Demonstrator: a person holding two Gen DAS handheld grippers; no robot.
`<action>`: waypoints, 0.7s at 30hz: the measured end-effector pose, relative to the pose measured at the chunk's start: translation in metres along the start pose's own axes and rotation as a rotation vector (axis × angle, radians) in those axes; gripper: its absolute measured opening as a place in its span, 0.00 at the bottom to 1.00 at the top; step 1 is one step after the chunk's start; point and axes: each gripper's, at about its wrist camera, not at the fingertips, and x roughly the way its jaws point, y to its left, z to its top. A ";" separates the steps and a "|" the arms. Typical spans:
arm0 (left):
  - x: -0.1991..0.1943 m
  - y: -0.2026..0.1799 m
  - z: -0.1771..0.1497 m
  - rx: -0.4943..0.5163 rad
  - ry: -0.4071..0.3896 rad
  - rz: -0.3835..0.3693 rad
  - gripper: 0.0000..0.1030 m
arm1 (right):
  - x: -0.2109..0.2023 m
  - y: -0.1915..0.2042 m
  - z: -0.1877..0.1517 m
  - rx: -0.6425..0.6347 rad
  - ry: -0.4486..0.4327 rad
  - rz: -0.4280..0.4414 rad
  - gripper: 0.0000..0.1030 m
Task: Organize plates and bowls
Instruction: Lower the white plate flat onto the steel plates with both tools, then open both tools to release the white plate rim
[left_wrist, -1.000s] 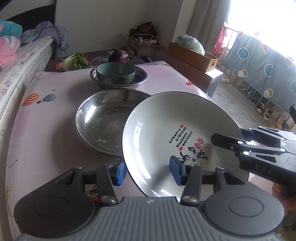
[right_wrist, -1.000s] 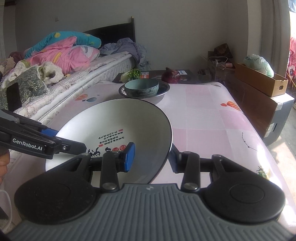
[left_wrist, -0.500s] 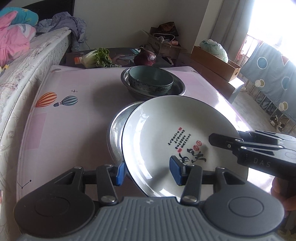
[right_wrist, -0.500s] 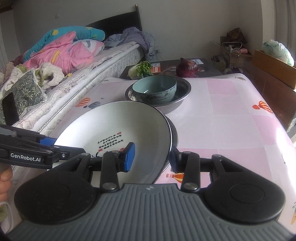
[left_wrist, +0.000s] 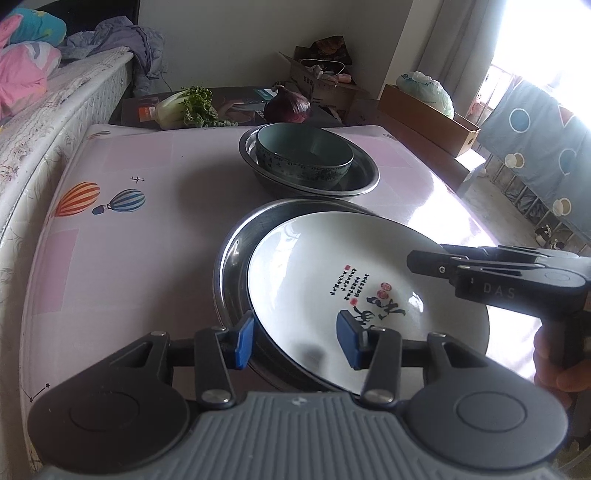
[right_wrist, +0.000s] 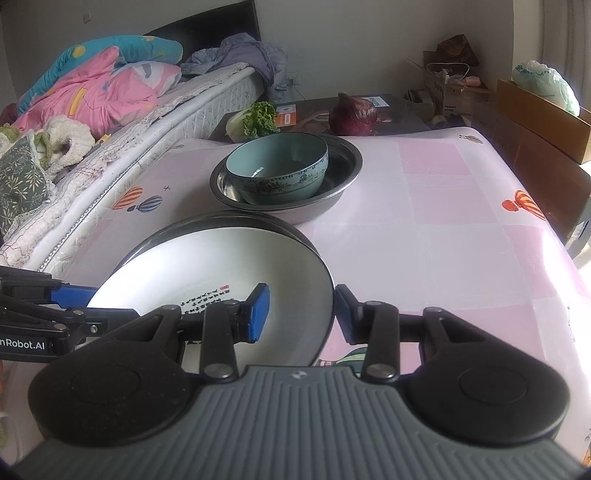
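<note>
A white plate (left_wrist: 332, 266) with black and red writing lies tilted inside the near steel basin (left_wrist: 231, 251), its rim just within the basin's rim. My left gripper (left_wrist: 295, 341) grips the plate's near edge, one blue pad outside the rim and one on the inner face, its jaws closing a little. My right gripper (right_wrist: 300, 313) is shut on the opposite edge of the plate (right_wrist: 207, 266); its black fingers (left_wrist: 428, 260) show over the plate's right side. Farther back, a teal bowl (left_wrist: 304, 155) stands in a second steel basin (left_wrist: 365, 181).
A purple onion (left_wrist: 288, 105) and leafy greens (left_wrist: 188, 107) lie on a dark low table behind the pink tablecloth (left_wrist: 129, 258). A bed (right_wrist: 110, 122) with bedding runs along the left. Cardboard boxes (left_wrist: 428, 114) stand to the right. A hand (left_wrist: 554, 354) holds the right gripper.
Both grippers carried the plate from beside the near steel basin to over it and lowered it, so the plate now covers most of the basin's inside.
</note>
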 end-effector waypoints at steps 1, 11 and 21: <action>0.000 0.001 0.000 0.001 0.000 0.000 0.46 | 0.001 0.001 0.001 -0.005 -0.006 0.000 0.37; -0.011 -0.001 0.002 0.012 -0.010 0.050 0.55 | -0.001 0.003 0.002 0.002 -0.041 0.004 0.39; -0.020 -0.011 0.001 0.051 -0.051 0.091 0.59 | -0.026 -0.003 -0.007 0.048 -0.082 0.020 0.44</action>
